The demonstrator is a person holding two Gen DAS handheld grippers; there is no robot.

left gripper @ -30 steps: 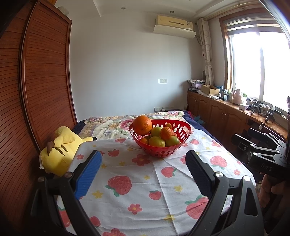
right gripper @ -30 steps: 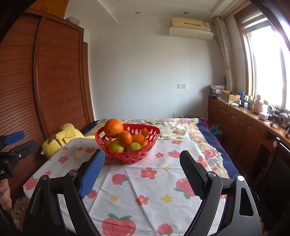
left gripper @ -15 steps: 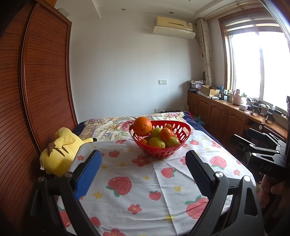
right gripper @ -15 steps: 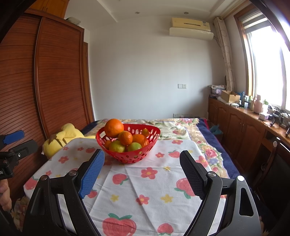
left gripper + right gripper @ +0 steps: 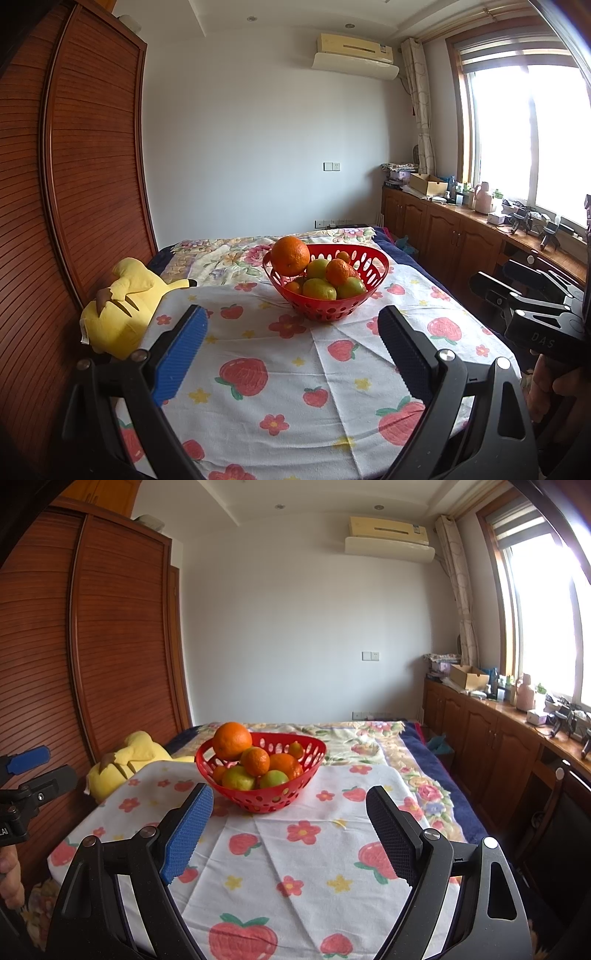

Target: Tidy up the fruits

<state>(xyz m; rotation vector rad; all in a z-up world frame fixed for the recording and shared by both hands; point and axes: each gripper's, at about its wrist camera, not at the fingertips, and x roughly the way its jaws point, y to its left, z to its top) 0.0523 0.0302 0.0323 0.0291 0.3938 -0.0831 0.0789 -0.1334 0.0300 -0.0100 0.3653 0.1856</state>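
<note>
A red perforated basket [image 5: 373,267] [image 5: 314,753] stands on the strawberry-print cloth, piled with several oranges and green citrus. One large orange [image 5: 290,255] [image 5: 232,740] rests on its left rim. My left gripper [image 5: 291,325] hovers open over the cloth, short of the basket, with nothing between its fingers. My right gripper [image 5: 290,805] is likewise open and empty, just in front of the basket. Each gripper also shows at the edge of the other's view, held by a hand.
A yellow plush toy [image 5: 122,306] [image 5: 129,762] lies at the cloth's left edge against a wooden wardrobe [image 5: 74,184]. A floral bedspread [image 5: 369,738] stretches behind the basket. Wooden cabinets with clutter [image 5: 498,720] run along the right under the window.
</note>
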